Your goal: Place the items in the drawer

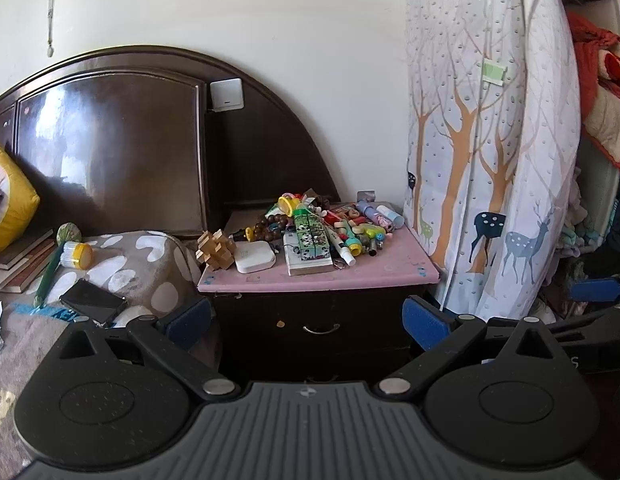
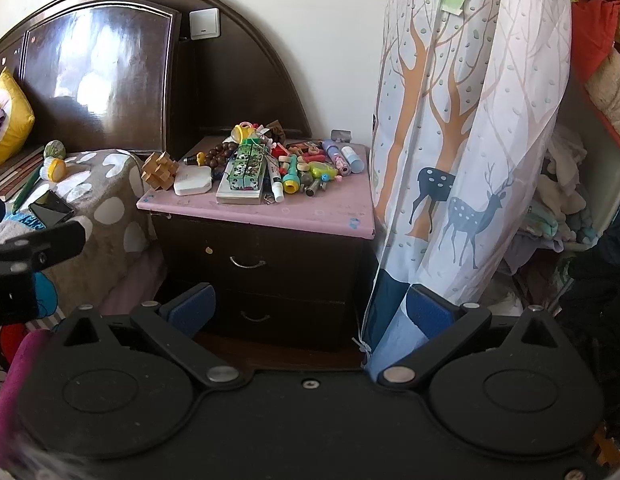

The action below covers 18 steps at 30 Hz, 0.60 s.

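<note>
Soft daylight is filling the room, glaring off the glossy headboard point(image 1: 109, 152) at upper left; fisheye distortion is bending the frame edges, and the lower-left corner of the right wrist view is blurring.

- My left gripper point(image 1: 305, 316) is held level, its two blue-padded fingers point(image 1: 188, 317) spread wide with nothing between them.
- My right gripper point(image 2: 310, 312) is also level, jaws wide apart and empty, blue pads point(image 2: 428, 312) facing inward.
- Each gripper shows at the edge of the other's view, side by side and apart.
</note>
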{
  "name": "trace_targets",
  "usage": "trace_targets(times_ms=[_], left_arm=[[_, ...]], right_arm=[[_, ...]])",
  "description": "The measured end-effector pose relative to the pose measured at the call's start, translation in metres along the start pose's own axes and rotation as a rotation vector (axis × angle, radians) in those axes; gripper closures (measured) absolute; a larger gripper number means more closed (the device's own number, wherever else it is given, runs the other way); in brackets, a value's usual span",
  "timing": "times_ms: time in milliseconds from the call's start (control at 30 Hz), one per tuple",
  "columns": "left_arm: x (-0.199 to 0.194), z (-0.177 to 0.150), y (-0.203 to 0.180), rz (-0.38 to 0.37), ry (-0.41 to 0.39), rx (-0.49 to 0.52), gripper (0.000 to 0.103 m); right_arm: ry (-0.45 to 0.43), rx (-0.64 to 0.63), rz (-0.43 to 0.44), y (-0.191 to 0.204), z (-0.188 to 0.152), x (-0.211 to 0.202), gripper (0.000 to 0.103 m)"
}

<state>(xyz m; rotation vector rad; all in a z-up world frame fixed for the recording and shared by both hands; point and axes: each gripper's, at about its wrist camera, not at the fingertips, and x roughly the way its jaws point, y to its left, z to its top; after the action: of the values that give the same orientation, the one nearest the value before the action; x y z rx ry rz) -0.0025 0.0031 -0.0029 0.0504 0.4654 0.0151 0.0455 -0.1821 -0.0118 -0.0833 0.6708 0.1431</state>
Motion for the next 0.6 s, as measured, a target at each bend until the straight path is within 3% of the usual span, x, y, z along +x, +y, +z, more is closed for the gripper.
trace_targets(times_ms=[600], left_arm=[[0.003, 0.007, -0.019, 0.012, 0.005, 0.001, 0.0]], right_arm=[[-0.001, -0.01, 0.001, 0.004, -0.003, 0.0, 0.0]])
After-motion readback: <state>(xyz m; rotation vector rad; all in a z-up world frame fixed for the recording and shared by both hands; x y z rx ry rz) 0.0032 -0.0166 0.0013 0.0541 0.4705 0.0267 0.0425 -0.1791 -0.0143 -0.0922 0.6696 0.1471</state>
